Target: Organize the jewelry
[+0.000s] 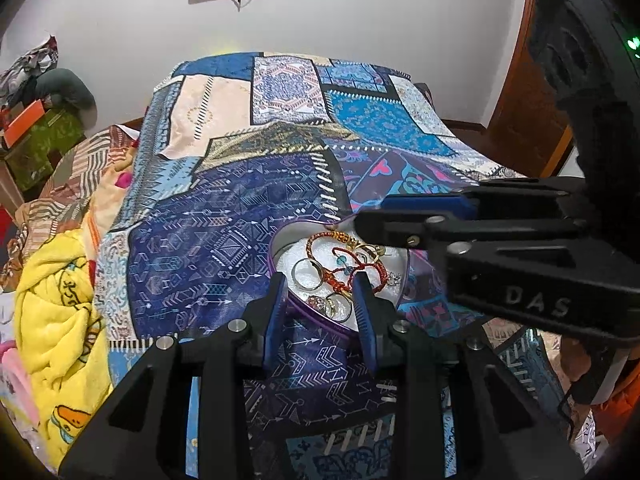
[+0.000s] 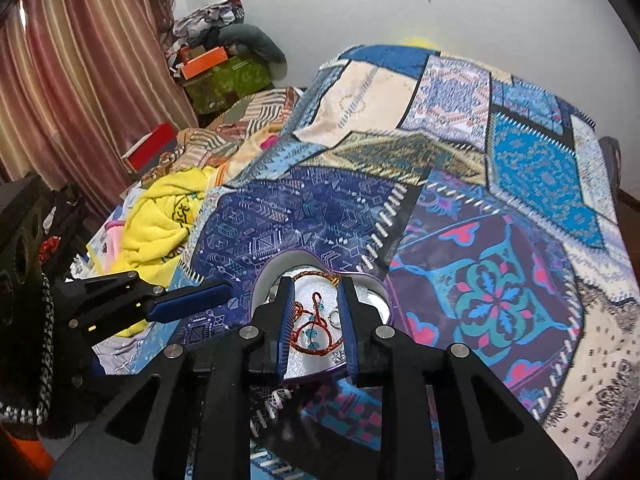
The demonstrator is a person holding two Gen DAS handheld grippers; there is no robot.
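A heart-shaped purple tin (image 1: 280,240) with a white lining lies on the patchwork cloth; it also shows in the right wrist view (image 2: 384,292). In it are a red cord bracelet with blue beads (image 1: 340,268) (image 2: 316,332), a red-gold bangle (image 1: 320,238), a silver ring (image 1: 306,274) and gold rings (image 1: 338,306). My left gripper (image 1: 320,280) is open, fingers astride the tin's near rim. My right gripper (image 2: 314,286) is open, hovering over the tin with the bracelet between its fingers; it enters the left wrist view from the right (image 1: 372,216).
The blue patchwork cloth (image 1: 224,216) covers the bed. A yellow towel (image 1: 60,320) and other fabrics lie on the left. A box pile (image 2: 224,68) and curtains (image 2: 80,80) stand at the back left.
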